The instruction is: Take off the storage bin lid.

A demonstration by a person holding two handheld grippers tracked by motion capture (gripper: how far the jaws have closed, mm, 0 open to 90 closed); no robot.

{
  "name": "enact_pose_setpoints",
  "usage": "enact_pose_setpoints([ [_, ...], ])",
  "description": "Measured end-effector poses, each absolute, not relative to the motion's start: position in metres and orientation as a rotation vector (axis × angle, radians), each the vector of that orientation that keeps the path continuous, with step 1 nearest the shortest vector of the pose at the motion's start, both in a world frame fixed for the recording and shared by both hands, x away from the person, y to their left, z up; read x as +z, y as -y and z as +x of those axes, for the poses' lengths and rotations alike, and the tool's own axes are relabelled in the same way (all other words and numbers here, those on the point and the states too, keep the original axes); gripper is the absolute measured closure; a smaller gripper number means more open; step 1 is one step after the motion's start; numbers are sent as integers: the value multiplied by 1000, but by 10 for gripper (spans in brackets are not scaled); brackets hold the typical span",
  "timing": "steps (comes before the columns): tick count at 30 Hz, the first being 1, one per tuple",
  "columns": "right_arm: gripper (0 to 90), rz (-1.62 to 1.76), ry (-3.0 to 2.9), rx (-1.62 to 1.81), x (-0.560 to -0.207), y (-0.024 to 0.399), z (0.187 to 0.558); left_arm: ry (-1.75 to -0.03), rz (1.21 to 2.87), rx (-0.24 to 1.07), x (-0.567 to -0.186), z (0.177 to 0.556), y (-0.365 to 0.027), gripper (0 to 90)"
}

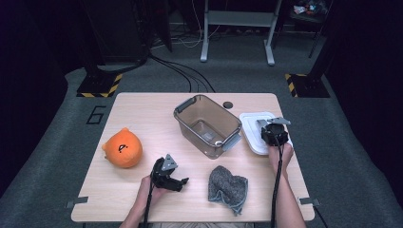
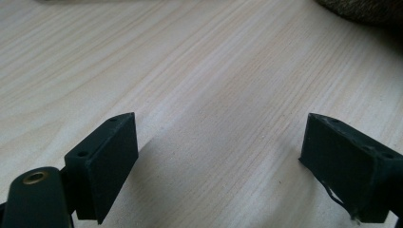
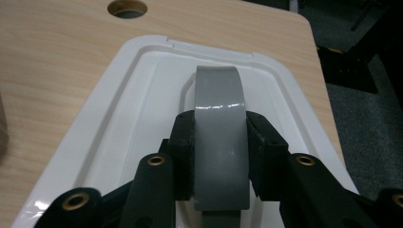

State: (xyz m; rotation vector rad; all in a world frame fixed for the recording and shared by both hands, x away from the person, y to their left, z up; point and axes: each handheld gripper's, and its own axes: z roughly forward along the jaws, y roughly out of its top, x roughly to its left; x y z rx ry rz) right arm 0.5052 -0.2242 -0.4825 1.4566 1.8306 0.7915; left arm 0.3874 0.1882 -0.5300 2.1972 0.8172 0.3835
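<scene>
Your right gripper [image 3: 219, 161] clamps the lid [image 3: 142, 109] by its grey handle [image 3: 219, 142], at the bin's [image 1: 207, 124] three o'clock; a one-point hold risks swinging. Left gripper [image 2: 218, 161] gapes wide, empty.

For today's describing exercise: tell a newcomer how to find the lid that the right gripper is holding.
Start at the clear bin in the middle of the wooden table. Just to its right, near the table's right edge, lies the lid, with the right gripper shut on its grey handle. It is the one flat white thing there, unlike the orange plush and grey cloth.
</scene>
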Motion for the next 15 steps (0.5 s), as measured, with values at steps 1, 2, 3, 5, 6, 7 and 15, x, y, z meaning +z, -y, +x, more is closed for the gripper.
enact_pose_setpoints([
  [1, 660, 1454, -1832, 789, -485, 224, 506, -818, 2197, 383, -530, 387, -188, 118],
  [2, 660, 1468, -1831, 790, -487, 224, 506, -817, 2197, 383, -530, 387, -188, 118],
  [3, 660, 1474, -1831, 790, -489, 225, 506, -818, 2197, 383, -530, 387, -188, 118],
  [5, 660, 1487, -1833, 790, -493, 226, 507, -817, 2197, 384, -530, 387, -188, 118],
  [6, 659, 1491, -1834, 788, -495, 225, 508, -818, 2197, 383, -530, 387, -188, 118],
  [7, 659, 1493, -1840, 790, -497, 225, 508, -818, 2197, 383, -530, 387, -188, 118],
  [15, 654, 1528, -1854, 791, -503, 226, 511, -817, 2195, 383, -530, 388, -188, 118],
])
